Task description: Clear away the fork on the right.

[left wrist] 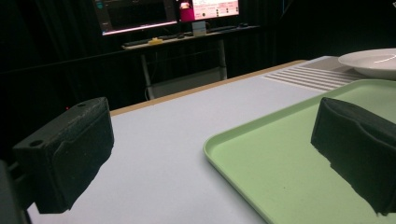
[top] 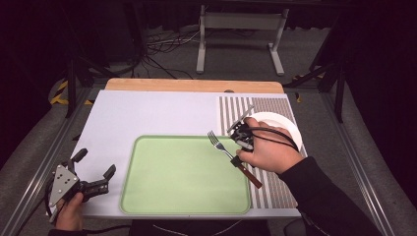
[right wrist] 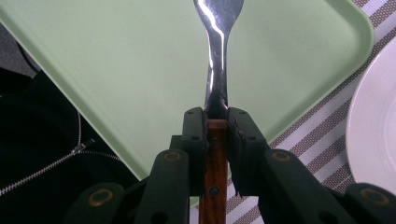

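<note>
Fork held over the tray's right edge

Fork (top: pixel 231 156) is the thing in hand: its wooden handle sits clamped between the two black jaws of the right hand-held gripper (top: pixel 236 161), seen closely in the right gripper view, where the pads (right wrist: pixel 194 140) press on both sides of the brown handle just below the metal neck. The jaws stand nearly closed, only the handle's width between them. From the high view the fork lies at a slant, tines pointing up and left over the right part of the green tray (top: pixel 147 196), handle end trailing down and right over the striped mat (top: pixel 236 105). Whether the tines touch the tray surface cannot be told.

White plate (top: pixel 282 123) sits on the striped mat just behind the right hand (top: pixel 268 150) (partly hidden by it).

Left hand-held gripper (top: pixel 93 171) rests at the near left corner of the bench (top: pixel 147 113), just beside the tray's left rim. Its jaws are spread wide with nothing between them; in the left gripper view they frame bare white bench top and the tray's corner.
</note>
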A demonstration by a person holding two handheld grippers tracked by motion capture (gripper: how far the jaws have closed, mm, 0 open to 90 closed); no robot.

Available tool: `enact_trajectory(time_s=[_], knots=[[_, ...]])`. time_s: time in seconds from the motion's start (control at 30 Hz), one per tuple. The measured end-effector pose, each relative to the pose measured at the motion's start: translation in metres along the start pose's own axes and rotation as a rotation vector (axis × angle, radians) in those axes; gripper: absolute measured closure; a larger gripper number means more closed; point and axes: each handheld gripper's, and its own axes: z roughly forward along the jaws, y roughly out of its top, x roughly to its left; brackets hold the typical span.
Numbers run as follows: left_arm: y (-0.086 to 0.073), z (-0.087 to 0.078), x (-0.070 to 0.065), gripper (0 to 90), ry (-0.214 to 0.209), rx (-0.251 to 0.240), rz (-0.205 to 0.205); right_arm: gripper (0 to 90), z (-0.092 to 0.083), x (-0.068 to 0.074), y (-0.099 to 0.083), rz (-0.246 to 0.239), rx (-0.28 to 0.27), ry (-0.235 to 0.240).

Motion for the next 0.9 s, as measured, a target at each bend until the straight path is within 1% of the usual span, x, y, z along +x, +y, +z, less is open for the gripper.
enact_trajectory(time_s=[0.13, 0.2, 0.43, 0.6, 0.7, 0.73, 0.9], knots=[[0.000, 0.000, 0.000, 0.0, 0.000, 0.000, 0.000, 77.5, 0.003, -0.001, 0.002, 0.050, -0.002, -0.009], [0.000, 0.000, 0.000, 0.0, -0.001, 0.001, 0.001, 77.5, 0.005, -0.002, 0.003, 0.065, -0.008, -0.013], [0.000, 0.000, 0.000, 0.0, 0.003, 0.001, 0.000, 77.5, 0.012, -0.003, 0.007, 0.148, -0.025, -0.012], [0.000, 0.000, 0.000, 0.0, 0.002, 0.000, 0.000, 77.5, 0.019, -0.003, 0.009, 0.180, -0.027, -0.022], [0.000, 0.000, 0.000, 0.0, 0.002, 0.000, 0.000, 77.4, 0.022, -0.003, 0.010, 0.190, -0.025, -0.023], [0.000, 0.000, 0.000, 0.0, 0.002, 0.000, 0.000, 77.4, 0.027, -0.003, 0.011, 0.208, -0.026, -0.017], [0.000, 0.000, 0.001, 0.0, 0.002, 0.000, 0.002, 77.4, 0.033, -0.002, 0.013, 0.225, -0.025, -0.027]])
